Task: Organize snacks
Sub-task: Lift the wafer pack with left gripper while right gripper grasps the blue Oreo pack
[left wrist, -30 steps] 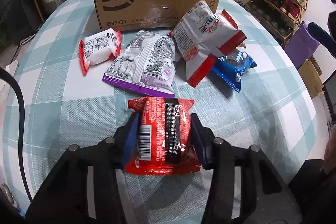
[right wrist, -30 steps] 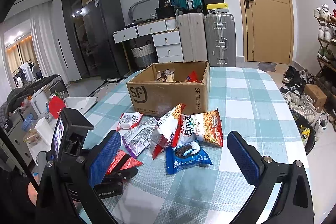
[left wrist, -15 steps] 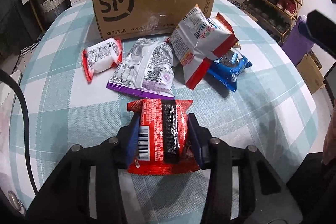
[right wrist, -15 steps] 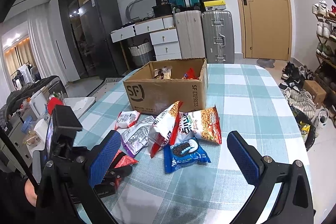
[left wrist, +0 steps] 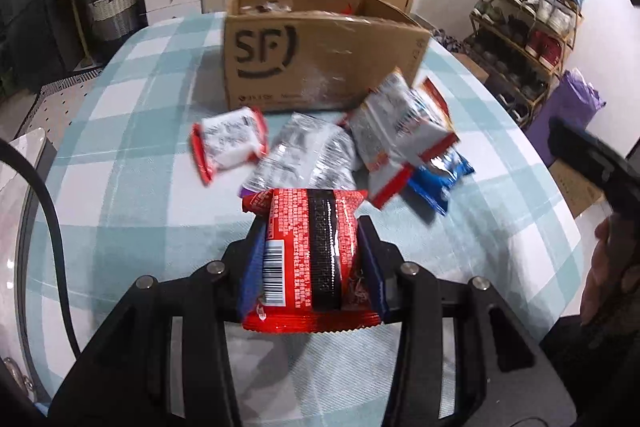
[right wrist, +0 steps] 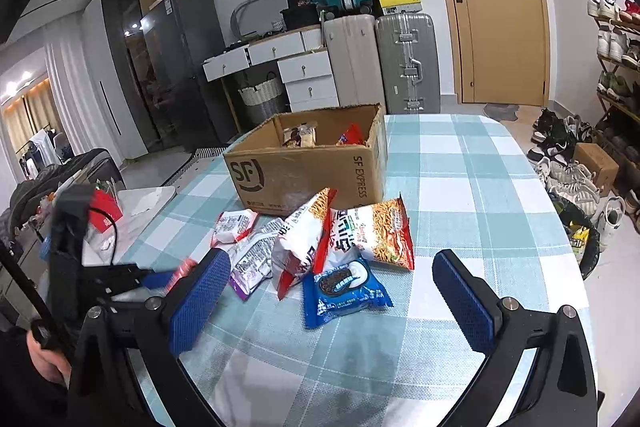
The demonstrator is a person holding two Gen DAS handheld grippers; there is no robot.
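Left wrist view: your left tongs (left wrist: 310, 259) are clenched on a red snack packet (left wrist: 310, 255), the blue pads (left wrist: 250, 267) pressing its two long sides, barcode facing up. The packet is lifted clear of the checked worktop (left wrist: 120, 195). Beyond it lie a small white-and-red packet (left wrist: 229, 143), a silver-and-purple bag (left wrist: 304, 159), a white-and-red noodle bag (left wrist: 394, 131) leaning over a blue cookie packet (left wrist: 442, 179), all loosely grouped just in front of the open cardboard box (left wrist: 320, 67).

In the right wrist view your right tongs (right wrist: 328, 303) are released, the pads spread wide with nothing between them, hanging above the worktop near the blue cookie packet (right wrist: 346, 291). The box (right wrist: 308, 167) already has a few snacks inside.
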